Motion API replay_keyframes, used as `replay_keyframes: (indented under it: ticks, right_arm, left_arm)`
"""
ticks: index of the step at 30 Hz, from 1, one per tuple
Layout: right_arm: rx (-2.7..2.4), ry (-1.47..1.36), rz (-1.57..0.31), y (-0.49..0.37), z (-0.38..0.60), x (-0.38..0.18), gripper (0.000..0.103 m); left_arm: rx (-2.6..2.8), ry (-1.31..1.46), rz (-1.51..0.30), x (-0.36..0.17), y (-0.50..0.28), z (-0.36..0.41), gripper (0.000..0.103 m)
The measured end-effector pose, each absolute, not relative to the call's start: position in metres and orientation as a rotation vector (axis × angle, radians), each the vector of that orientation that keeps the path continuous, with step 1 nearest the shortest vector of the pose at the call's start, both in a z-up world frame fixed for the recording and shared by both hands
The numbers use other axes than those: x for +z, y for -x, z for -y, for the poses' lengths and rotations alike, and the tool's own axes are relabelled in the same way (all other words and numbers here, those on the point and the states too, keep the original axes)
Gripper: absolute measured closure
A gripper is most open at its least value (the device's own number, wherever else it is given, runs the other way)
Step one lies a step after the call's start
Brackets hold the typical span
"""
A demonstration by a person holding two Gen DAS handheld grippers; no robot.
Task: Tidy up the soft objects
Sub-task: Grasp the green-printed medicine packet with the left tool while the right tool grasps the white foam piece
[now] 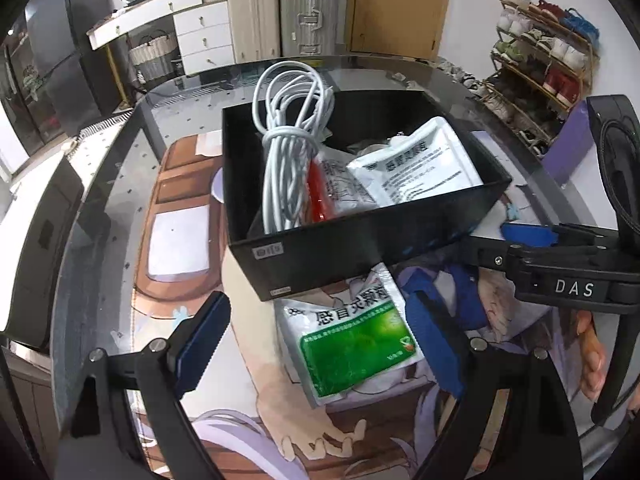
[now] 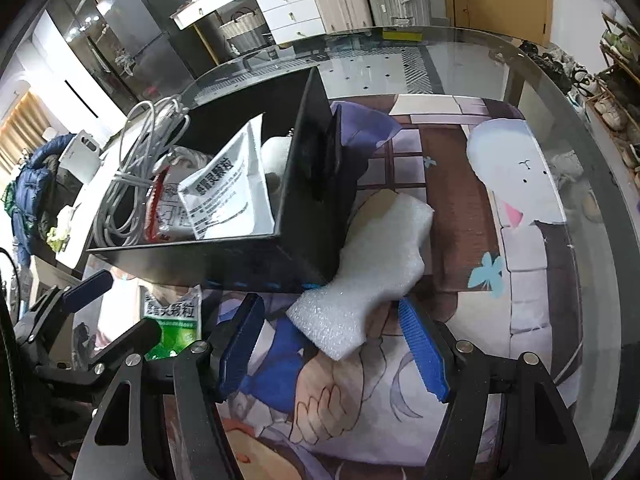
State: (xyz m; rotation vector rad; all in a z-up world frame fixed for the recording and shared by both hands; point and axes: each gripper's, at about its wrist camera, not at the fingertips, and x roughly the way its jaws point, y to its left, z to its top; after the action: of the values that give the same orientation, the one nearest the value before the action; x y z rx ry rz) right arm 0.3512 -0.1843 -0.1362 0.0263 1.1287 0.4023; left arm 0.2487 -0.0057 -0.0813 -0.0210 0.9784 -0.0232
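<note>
A black box (image 1: 320, 256) stands on the glass table and holds a coiled white cable (image 1: 288, 128), a white medicine pouch (image 1: 420, 164) and a red-trimmed packet (image 1: 320, 196). A green and white pouch (image 1: 352, 340) lies flat in front of the box, between the open fingers of my left gripper (image 1: 320, 344). In the right wrist view a white foam piece (image 2: 372, 276) lies beside the box (image 2: 304, 200), just ahead of my open, empty right gripper (image 2: 332, 344). The green pouch (image 2: 176, 320) shows at the left there.
The table carries a printed cartoon mat (image 2: 500, 184) under the glass. The right gripper's body (image 1: 560, 268) reaches in from the right in the left wrist view. A shoe rack (image 1: 540, 60), suitcases (image 1: 280, 8) and drawers (image 1: 204, 28) stand beyond the table.
</note>
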Motion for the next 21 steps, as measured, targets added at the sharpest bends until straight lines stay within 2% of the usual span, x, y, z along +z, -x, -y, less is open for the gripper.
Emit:
replay_keyframes:
  ticks: [2,3,4,7,8,15,17,19,21]
  right_arm:
    - [0.393,-0.021,-1.127,-0.352,0.185,-0.136,0.032]
    - [0.387,-0.020,-1.131,-0.353,0.185,-0.137,0.035]
    - [0.383,-0.017,-1.139,-0.352,0.187,-0.137,0.045]
    - [0.385,0.014,-1.160,-0.351,0.192,-0.135,0.061]
    - [0.389,0.024,-1.167,-0.349,0.194,-0.134,0.063]
    - [0.387,0.087,-1.187,-0.333,0.213,-0.129,0.063]
    - [0.378,0.100,-1.172,-0.330,0.214,-0.125,0.058]
    - [0.375,0.067,-1.156,-0.331,0.217,-0.122,0.043]
    - [0.365,0.049,-1.143,-0.336,0.216,-0.121,0.040]
  left_arm:
    - [-0.019,0.010,-0.982,-0.083,-0.249,0.006,0.013]
    - [-0.016,0.011,-0.983,-0.084,-0.249,0.005,0.013]
    - [-0.012,0.013,-0.984,-0.085,-0.250,0.004,0.013]
    - [-0.004,0.006,-0.993,-0.090,-0.251,0.001,0.013]
    - [0.001,-0.001,-0.996,-0.092,-0.251,0.001,0.013]
    - [0.002,0.000,-1.004,-0.094,-0.253,-0.001,0.013]
    - [-0.004,0.001,-1.008,-0.095,-0.255,0.000,0.013]
    - [0.000,0.000,-1.013,-0.097,-0.258,0.002,0.013]
    - [0.008,-0.004,-1.018,-0.101,-0.262,0.004,0.013]
